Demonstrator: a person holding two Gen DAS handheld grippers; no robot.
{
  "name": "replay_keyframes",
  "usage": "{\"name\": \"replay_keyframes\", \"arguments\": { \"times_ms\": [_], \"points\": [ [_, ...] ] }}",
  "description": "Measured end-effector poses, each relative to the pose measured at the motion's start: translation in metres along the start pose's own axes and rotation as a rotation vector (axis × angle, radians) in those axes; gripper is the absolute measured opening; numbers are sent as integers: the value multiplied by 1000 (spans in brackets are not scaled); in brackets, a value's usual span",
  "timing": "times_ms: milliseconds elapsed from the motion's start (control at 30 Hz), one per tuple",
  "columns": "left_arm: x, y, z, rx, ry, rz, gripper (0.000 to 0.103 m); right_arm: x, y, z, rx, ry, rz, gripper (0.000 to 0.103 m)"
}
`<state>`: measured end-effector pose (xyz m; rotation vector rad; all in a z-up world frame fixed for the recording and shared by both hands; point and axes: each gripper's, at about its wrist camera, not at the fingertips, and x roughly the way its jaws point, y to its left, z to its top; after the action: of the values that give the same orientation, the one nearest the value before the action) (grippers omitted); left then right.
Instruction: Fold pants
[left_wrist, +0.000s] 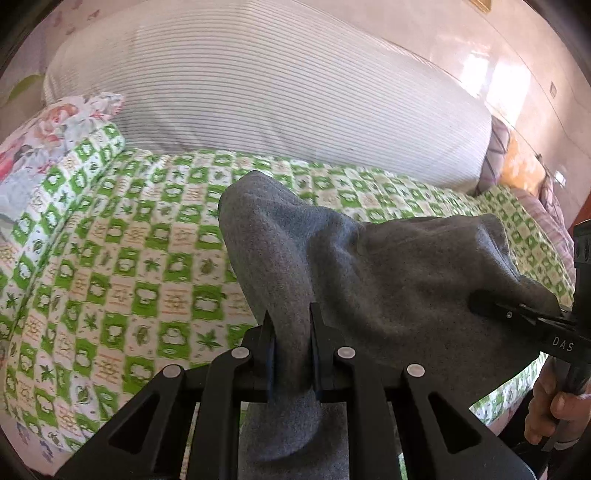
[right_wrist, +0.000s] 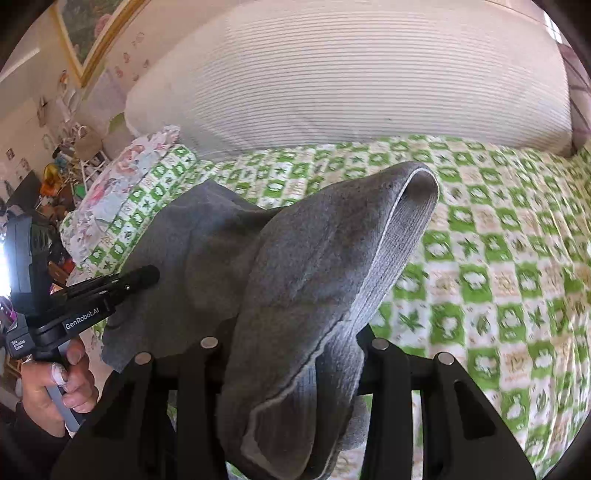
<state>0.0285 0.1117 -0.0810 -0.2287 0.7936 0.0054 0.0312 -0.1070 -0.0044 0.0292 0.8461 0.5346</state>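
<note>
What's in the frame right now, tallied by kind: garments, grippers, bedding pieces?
Grey pants: 1, lifted above the bed, pinched by both grippers
Grippers: 2, left gripper and right gripper
Striped white bolster: 1
Green-patterned sheet: 1
Floral pillow: 1
Total: 6
</note>
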Motion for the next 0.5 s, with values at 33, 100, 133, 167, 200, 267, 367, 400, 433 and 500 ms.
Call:
{"name": "replay_keyframes", "arguments": {
  "times_ms": [33, 100, 133, 167, 200, 267, 367, 400, 433, 500],
  "points": [
    [-1, 4, 1, -8, -6, 5, 13, 3, 5, 4, -9, -4, 10, 42],
    [-4, 14, 4, -28, -16, 20, 13, 10, 13, 11, -20, -7, 28, 42],
    [-4, 19, 5, -38, -20, 27, 13, 13, 16, 15, -25, -7, 35, 42],
    [-5, 24, 7, -46, -24, 35, 13, 18, 19, 19, -31, -7, 43, 42],
    [-5, 31, 9, -54, -28, 46, 13, 22, 22, 23, -36, -7, 50, 42],
    [-6, 41, 14, -64, -35, 66, 13, 33, 31, 34, -47, -9, 71, 42],
    [-8, 58, 21, -76, -51, 100, 13, 49, 46, 48, -72, -11, 94, 42],
    [-9, 64, 24, -80, -56, 114, 13, 54, 52, 53, -80, -12, 101, 42],
    [-9, 70, 27, -85, -61, 124, 13, 61, 58, 58, -89, -12, 111, 42],
    [-8, 80, 33, -92, -68, 140, 13, 70, 67, 65, -103, -16, 122, 42]
  ]
}}
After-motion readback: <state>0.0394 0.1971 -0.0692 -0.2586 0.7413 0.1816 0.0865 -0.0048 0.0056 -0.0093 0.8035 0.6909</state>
